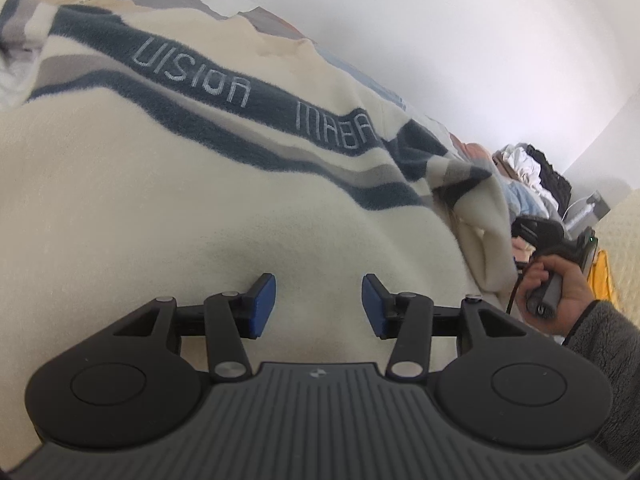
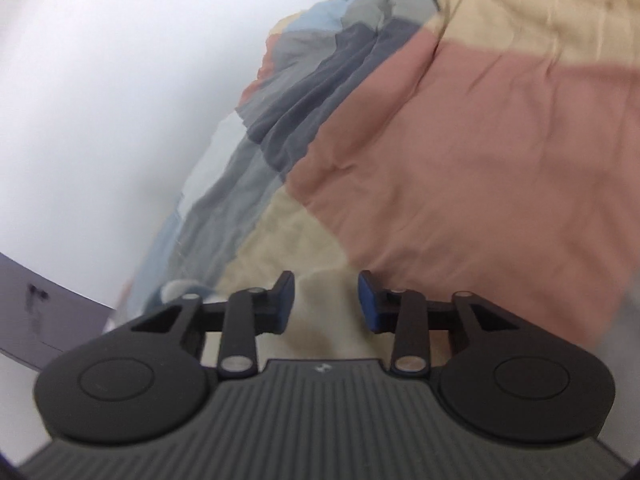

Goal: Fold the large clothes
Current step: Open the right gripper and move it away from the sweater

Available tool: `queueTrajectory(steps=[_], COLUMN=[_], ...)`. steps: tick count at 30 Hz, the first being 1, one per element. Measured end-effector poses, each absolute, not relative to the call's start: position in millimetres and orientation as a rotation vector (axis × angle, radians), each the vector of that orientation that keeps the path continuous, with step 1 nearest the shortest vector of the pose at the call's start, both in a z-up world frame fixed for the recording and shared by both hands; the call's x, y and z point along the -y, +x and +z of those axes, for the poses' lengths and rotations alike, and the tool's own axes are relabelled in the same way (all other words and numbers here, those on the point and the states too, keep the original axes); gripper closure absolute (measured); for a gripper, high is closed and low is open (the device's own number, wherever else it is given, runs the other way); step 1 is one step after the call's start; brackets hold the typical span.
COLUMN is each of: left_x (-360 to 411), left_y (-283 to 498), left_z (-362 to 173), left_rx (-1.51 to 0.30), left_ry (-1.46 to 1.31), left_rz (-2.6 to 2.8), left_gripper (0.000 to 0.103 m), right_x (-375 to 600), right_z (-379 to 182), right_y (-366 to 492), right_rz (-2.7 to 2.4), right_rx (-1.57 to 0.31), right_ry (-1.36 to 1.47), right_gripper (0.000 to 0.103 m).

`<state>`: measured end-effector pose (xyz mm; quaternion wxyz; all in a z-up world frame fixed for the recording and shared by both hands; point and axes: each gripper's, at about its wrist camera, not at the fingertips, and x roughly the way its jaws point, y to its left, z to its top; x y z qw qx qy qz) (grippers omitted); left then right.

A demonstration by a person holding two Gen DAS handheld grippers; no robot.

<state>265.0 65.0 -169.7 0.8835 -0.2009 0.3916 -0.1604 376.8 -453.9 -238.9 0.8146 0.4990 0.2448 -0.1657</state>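
Across the bed, only the left wrist view shows the cream fleece sweater (image 1: 168, 184), lying spread just ahead of the left gripper (image 1: 319, 306), whose jaws stand apart with nothing between them. Navy and grey stripes carry stitched lettering. At its right edge a hand (image 1: 560, 284) grips the other tool's handle. The blurred right wrist view shows only a patchwork quilt (image 2: 460, 152); the right gripper (image 2: 326, 302) seems parted and empty above it.

Left wrist view looks down close over the sweater (image 1: 168, 208) on the bed; right wrist view faces the quilt (image 2: 460, 168), blurred. Both show quilt and wall.
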Motion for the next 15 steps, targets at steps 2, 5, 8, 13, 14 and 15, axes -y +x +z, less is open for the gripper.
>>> queueTrajectory(steps=[2,5,8,13,14,15], left_x=[-63.5,-63.0,-63.4,-64.5,-65.0,-65.6], left_y=[266.6,270.0,273.5,275.9,275.4,274.6], left_z=[-172.3,-176.0,-178.6,-178.7,-178.4,-178.2], left_rx=[-0.825,-0.837,-0.846,-0.846,-0.844,-0.843], left_ry=[-0.411,-0.416,-0.427,-0.436,-0.437,-0.436], left_rz=[-0.329,-0.322,-0.32,-0.324,-0.325,-0.325], left_gripper=[0.049,0.049,0.049,0.049,0.049,0.049], right_x=[446.5,437.8,441.7,455.2,461.2,467.9], right_z=[-243.0,-242.3,-239.5,-208.8,-197.9,-186.7], right_y=[387.9,400.5,403.9,399.8,398.8,399.9], right_rz=[-0.351,-0.373,-0.357,-0.408,-0.417,-0.422], right_rx=[-0.545,-0.58,-0.58,-0.516,-0.491,-0.461], right_ry=[1.047,0.952,0.935,0.822,0.795,0.761], right_gripper=[0.067,0.078,0.087,0.089,0.089,0.089])
